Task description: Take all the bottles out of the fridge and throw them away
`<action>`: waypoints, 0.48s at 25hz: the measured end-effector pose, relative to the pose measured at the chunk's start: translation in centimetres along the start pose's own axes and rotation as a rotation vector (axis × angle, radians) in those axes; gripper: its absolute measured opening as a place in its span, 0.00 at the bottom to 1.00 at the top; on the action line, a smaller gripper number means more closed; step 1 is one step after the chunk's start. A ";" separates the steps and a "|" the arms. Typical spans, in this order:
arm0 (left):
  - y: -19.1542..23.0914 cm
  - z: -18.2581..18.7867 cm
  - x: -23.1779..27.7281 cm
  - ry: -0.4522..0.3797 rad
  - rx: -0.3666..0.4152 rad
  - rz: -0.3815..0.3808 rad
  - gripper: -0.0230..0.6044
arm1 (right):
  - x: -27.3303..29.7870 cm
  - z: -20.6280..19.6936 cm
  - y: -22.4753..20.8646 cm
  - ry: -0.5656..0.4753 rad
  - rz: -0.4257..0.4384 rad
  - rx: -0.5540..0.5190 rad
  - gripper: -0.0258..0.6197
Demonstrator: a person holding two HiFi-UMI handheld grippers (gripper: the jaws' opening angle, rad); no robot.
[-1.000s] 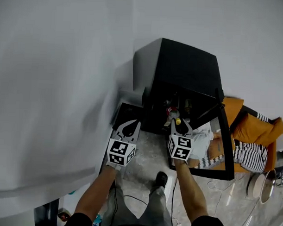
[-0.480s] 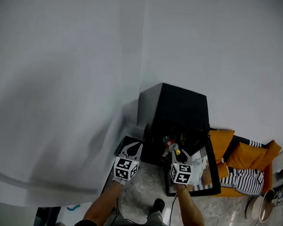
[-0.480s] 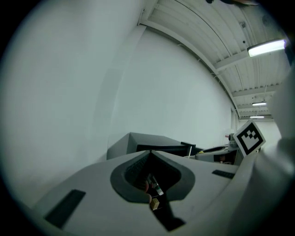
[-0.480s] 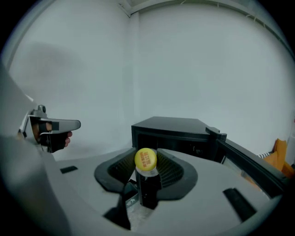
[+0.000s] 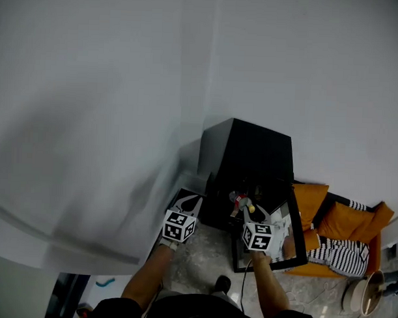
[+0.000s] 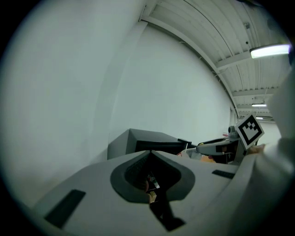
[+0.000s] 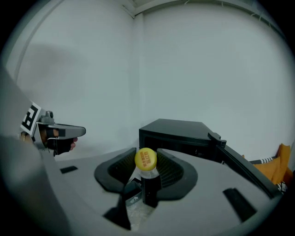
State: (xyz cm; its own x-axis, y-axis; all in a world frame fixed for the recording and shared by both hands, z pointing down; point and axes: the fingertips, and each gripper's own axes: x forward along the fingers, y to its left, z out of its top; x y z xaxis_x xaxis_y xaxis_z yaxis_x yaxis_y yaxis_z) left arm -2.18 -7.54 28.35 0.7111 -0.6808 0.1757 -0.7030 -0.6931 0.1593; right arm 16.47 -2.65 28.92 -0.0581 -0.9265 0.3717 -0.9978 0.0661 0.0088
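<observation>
A black mini fridge (image 5: 251,153) stands against the white wall, its glass door (image 5: 294,240) swung open to the right. My right gripper (image 5: 251,208) is in front of the opening, shut on a dark bottle with a yellow cap (image 7: 146,160); in the right gripper view the bottle stands upright between the jaws. Something red-capped (image 5: 236,197) shows just inside the fridge. My left gripper (image 5: 189,205) hangs left of the fridge with its jaws shut, tips meeting and nothing held. Beyond the left gripper (image 6: 148,156) the fridge (image 6: 143,143) is visible.
Orange and striped cushions (image 5: 340,225) lie right of the fridge door. A pan (image 5: 366,292) sits at the far right on the floor. A dark box (image 5: 179,199) is under the left gripper beside the fridge. A cable (image 5: 245,280) and my shoe (image 5: 222,284) are below.
Both grippers have risen, and the right one has carried the yellow-capped bottle up. The head view has pulled back, so the fridge looks smaller and lower in the frame.
</observation>
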 end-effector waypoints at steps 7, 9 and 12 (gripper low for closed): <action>0.3 0.2 -1.3 -0.002 0.005 0.024 0.04 | 0.3 0.0 1.1 0.011 0.039 -0.022 0.27; 0.7 0.2 -1.8 -0.003 0.006 0.034 0.04 | 0.6 0.1 1.8 0.013 0.055 -0.029 0.27; 1.8 0.1 -3.0 -0.005 0.001 0.062 0.04 | 1.4 0.5 3.4 0.016 0.088 -0.049 0.27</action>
State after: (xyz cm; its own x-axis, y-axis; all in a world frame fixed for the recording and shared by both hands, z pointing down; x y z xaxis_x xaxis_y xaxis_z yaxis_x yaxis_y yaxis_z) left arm -5.54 -6.77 28.04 0.6665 -0.7234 0.1802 -0.7455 -0.6500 0.1474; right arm 12.93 -3.95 29.00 -0.1441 -0.9105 0.3877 -0.9861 0.1649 0.0207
